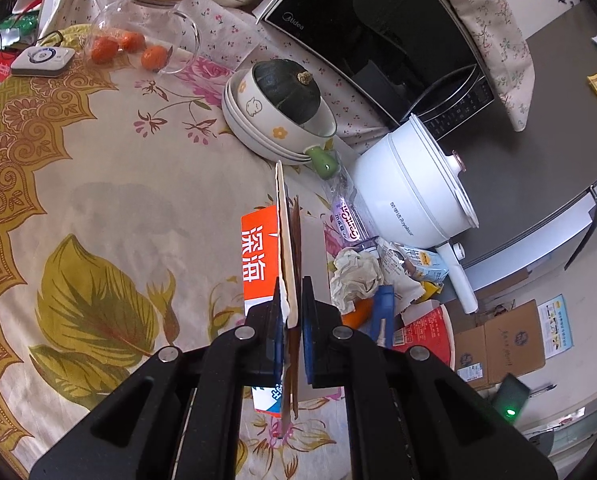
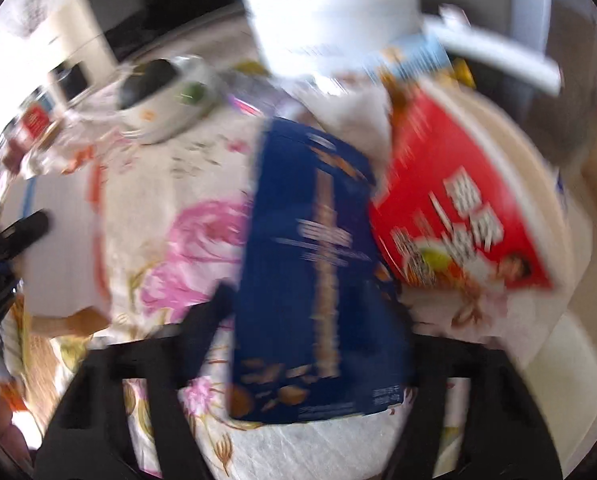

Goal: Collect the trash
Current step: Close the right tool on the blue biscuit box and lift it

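Trash pickup is partway done. Your left claw (image 1: pixel 294 300) is pinched tight on a flat orange box (image 1: pixel 258 252), held up over the tabletop (image 1: pixel 98 184). Your right claw (image 2: pixel 314 308) is half open around the blue box (image 2: pixel 314 264); the blur hides whether it squeezes yet. Next, squeeze and lift. I count one blue box, one red noodle bowl (image 2: pixel 470 208), one crumpled paper (image 1: pixel 356 276).

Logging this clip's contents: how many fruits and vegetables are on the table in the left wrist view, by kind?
Small orange fruits beside the glass jar: 3
Dark green squash in the bowl: 1
Orange fruit under the trash pile: 1
Total: 5
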`<state>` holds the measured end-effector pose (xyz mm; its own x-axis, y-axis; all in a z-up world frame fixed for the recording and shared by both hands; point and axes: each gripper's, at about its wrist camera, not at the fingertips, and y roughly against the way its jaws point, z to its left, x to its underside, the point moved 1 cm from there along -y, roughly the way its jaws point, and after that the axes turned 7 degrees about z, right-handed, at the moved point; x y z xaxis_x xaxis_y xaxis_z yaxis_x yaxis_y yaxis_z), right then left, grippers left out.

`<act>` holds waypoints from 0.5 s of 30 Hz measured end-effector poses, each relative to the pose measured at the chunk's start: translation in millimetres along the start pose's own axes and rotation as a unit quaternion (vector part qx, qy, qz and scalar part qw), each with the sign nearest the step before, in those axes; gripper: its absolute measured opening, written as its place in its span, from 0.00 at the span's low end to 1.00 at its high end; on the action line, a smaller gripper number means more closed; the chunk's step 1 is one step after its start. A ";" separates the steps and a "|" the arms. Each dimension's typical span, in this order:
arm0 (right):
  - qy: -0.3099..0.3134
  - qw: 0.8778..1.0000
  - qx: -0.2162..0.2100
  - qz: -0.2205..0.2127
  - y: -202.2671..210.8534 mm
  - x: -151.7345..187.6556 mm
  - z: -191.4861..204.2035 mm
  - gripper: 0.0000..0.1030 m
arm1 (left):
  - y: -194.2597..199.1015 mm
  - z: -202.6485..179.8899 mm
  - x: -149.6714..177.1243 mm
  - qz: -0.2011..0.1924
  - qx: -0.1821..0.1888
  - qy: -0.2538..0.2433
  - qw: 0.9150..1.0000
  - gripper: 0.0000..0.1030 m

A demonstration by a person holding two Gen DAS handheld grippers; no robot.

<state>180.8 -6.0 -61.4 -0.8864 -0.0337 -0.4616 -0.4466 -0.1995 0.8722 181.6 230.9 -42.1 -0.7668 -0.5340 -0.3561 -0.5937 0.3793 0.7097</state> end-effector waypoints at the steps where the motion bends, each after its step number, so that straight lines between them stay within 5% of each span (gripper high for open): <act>1: 0.000 1.000 -0.008 -0.001 2.6 0.4 0.9 0.41 | -0.1 -0.6 0.8 0.000 -0.001 -0.002 1.000 0.07; 3: -0.007 1.000 -0.022 0.006 3.3 1.6 -2.1 0.42 | -0.2 -1.0 1.8 0.001 -0.003 -0.004 1.000 0.07; 5: -0.026 0.999 -0.022 0.017 1.0 3.8 -10.4 0.54 | 0.0 -0.9 1.7 0.002 -0.002 -0.003 1.000 0.07; 7: -0.057 0.997 -0.017 0.051 -9.2 2.9 -23.5 0.89 | 0.5 0.2 1.5 0.001 -0.001 0.000 1.000 0.08; 13: -0.076 0.989 -0.025 0.123 -43.9 -1.6 -28.4 0.93 | -6.3 2.1 2.3 0.015 0.007 0.007 1.000 0.10; 15: -0.077 0.991 -0.014 0.110 -49.0 -1.6 -27.3 0.94 | -7.9 3.3 2.4 0.020 0.011 0.009 1.000 0.11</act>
<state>207.3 -22.8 -107.7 -0.9712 0.0698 -0.2278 -0.2379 -0.2318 0.9432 183.6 229.2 -50.6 -0.7856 -0.5318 -0.3162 -0.5680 0.4175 0.7092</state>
